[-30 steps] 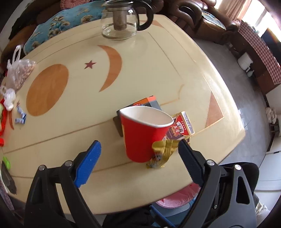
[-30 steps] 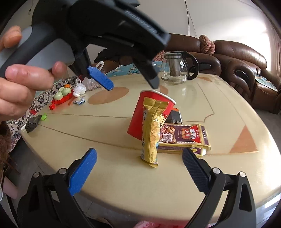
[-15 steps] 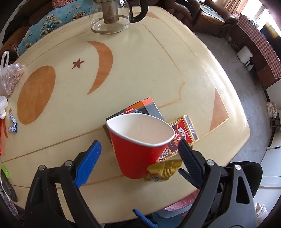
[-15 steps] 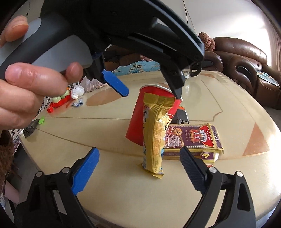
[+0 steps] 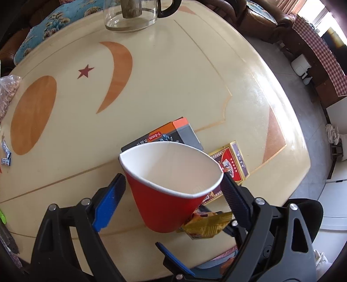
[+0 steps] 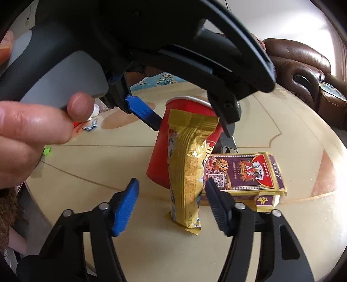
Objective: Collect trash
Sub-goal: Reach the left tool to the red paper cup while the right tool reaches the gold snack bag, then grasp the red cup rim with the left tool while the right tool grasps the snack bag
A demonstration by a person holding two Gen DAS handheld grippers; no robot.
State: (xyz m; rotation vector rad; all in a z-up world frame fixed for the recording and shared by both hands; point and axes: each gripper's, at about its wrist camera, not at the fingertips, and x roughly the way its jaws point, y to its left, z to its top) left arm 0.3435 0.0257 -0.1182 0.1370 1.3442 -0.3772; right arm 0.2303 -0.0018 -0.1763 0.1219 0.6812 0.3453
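Note:
A red paper cup (image 5: 164,201) stands on the cream table (image 5: 173,76), its rim bent out of round. My left gripper (image 5: 173,176) points down over it, open, with a finger on each side of the cup (image 6: 158,164). A gold snack wrapper (image 6: 186,173) leans upright against the cup. My right gripper (image 6: 171,181) reaches in low around the wrapper; its jaws are closing, and a gap still shows at the blue finger (image 6: 126,206). From the left wrist view the wrapper (image 5: 206,225) lies crumpled under the black finger (image 5: 234,195).
A purple and red card box (image 6: 245,173) lies just right of the wrapper, with an orange and grey box (image 5: 173,134) behind the cup. A glass teapot (image 5: 132,15) stands at the far side. Small sweet wrappers (image 5: 5,154) lie at the left edge. A brown sofa (image 6: 303,71) is beyond.
The left gripper has sunk around the red cup, its opening unchanged. The right gripper has moved closer to the gold wrapper and its jaws have narrowed around it.

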